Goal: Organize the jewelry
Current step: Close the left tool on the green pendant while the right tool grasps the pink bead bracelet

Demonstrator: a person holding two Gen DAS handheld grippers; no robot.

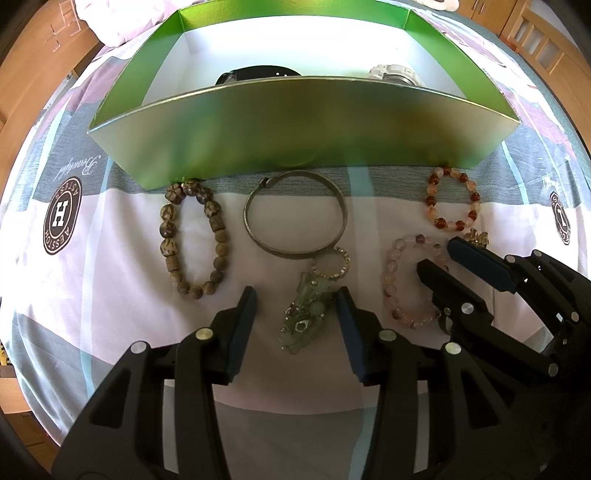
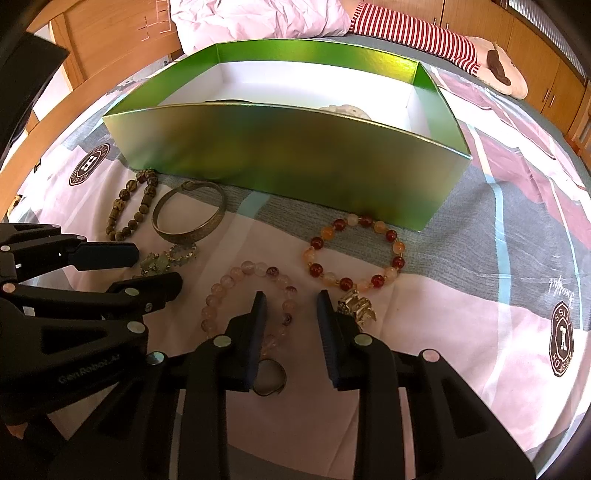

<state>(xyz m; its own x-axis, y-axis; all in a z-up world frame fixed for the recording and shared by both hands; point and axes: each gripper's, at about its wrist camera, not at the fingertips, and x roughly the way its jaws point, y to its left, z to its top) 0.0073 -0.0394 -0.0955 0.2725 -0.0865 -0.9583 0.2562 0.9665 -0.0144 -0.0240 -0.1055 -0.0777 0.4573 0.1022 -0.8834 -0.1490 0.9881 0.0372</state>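
A green box (image 1: 295,122) (image 2: 280,155) stands on the bed with a black item (image 1: 255,74) and a white item (image 1: 391,74) inside. In front of it lie a brown wooden bead bracelet (image 1: 221,236) (image 2: 127,206), a metal bangle (image 1: 343,218) (image 2: 218,218), a small ring (image 1: 317,264), a green stone pendant (image 1: 304,314) (image 2: 155,264), a pink bead bracelet (image 1: 391,273) (image 2: 221,291), a red-orange bead bracelet (image 1: 432,192) (image 2: 317,269), a gold charm (image 2: 356,304) and a ring (image 2: 271,376). My left gripper (image 1: 297,295) (image 2: 155,266) is open astride the pendant. My right gripper (image 2: 291,299) (image 1: 436,253) is open over the pink bracelet's right side.
The bedspread (image 1: 110,277) is pink, white and grey with round logos (image 1: 61,216) (image 2: 561,338). Wooden furniture (image 2: 110,40) borders the bed. A pink quilt (image 2: 258,18) and a red-striped sleeve (image 2: 413,35) lie behind the box.
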